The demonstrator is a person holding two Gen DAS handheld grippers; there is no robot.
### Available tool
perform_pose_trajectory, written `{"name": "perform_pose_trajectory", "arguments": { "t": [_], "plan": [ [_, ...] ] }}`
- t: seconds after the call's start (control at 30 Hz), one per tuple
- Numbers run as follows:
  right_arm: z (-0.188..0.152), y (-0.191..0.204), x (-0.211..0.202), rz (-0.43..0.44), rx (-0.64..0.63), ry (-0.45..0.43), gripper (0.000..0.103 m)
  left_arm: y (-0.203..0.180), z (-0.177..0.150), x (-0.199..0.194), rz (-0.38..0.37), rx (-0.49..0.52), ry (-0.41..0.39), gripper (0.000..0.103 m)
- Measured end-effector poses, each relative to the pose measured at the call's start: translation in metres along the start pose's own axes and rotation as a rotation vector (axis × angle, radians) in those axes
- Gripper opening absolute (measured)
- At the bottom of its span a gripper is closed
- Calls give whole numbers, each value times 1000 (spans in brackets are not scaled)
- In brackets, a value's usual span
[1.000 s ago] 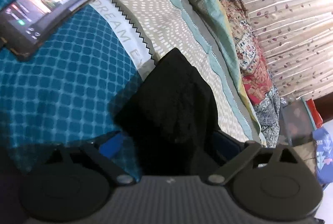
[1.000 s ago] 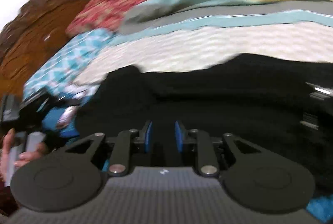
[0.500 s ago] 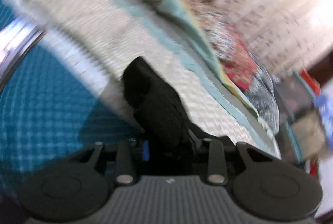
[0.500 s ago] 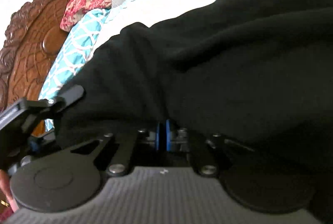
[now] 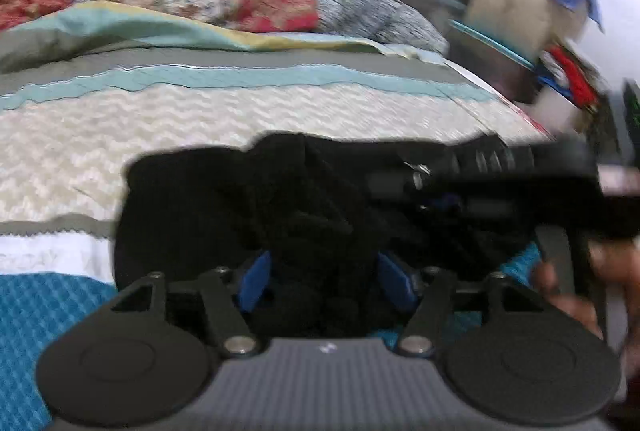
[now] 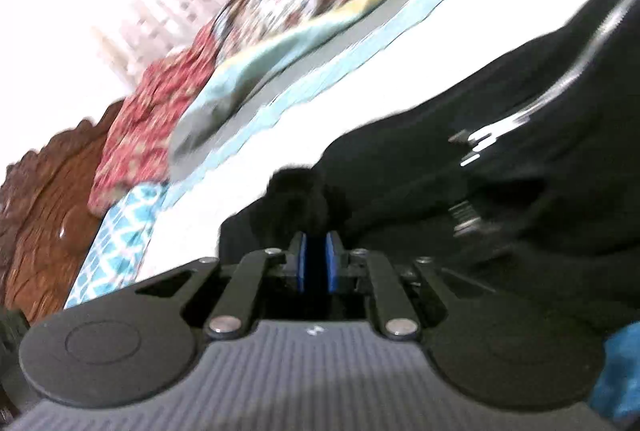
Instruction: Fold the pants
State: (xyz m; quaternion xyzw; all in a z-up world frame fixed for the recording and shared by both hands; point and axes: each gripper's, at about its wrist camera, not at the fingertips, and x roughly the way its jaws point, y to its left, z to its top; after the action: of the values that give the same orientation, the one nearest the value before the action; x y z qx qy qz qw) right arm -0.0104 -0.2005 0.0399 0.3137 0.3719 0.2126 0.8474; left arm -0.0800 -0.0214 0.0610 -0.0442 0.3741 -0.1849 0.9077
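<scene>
While both views blur: black pants bunched on bedspread
left gripper: jaws just reopened, wide, cloth between, pads clear
right gripper: narrow, pinching pants fold
left view only: hand; right view only: headboard

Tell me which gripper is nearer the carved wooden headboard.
Right. The right gripper, shut on the black pants, has the headboard close on its left; the left gripper faces the bed's other end, headboard unseen.
</scene>
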Motion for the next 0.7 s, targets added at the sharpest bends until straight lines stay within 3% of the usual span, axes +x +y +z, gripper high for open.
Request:
{"name": "perform_pose_trajectory", "arguments": {
  "t": [0.07,0.13,0.23,0.33,0.4,0.5,0.6,0.7],
  "plan": [
    [-1,3,-3,2,3,-24,18,-3,-4,-11,-10,30,-21,73],
    [-1,5,-4,24,-1,-34,31,6,-7,-30,-32,5,-43,73],
    [-1,3,-17,64,-48,-21,44,30,-5,-51,-59,-119,-78,74],
    [-4,-2,-18,95,-96,35,59,60,-3,-59,-16,-259,-96,73],
    [-14,3,-10,84,-162,89,60,73,-2,-56,2,-322,-91,71],
    [-24,3,4,-41,-280,146,29,79,1,-46,59,-355,-50,70],
    [-21,-18,4,-103,-267,116,28,73,6,-33,119,-322,0,70],
    [-14,-27,2,-97,-226,124,30,64,12,-14,196,-299,64,70]
  ]
}}
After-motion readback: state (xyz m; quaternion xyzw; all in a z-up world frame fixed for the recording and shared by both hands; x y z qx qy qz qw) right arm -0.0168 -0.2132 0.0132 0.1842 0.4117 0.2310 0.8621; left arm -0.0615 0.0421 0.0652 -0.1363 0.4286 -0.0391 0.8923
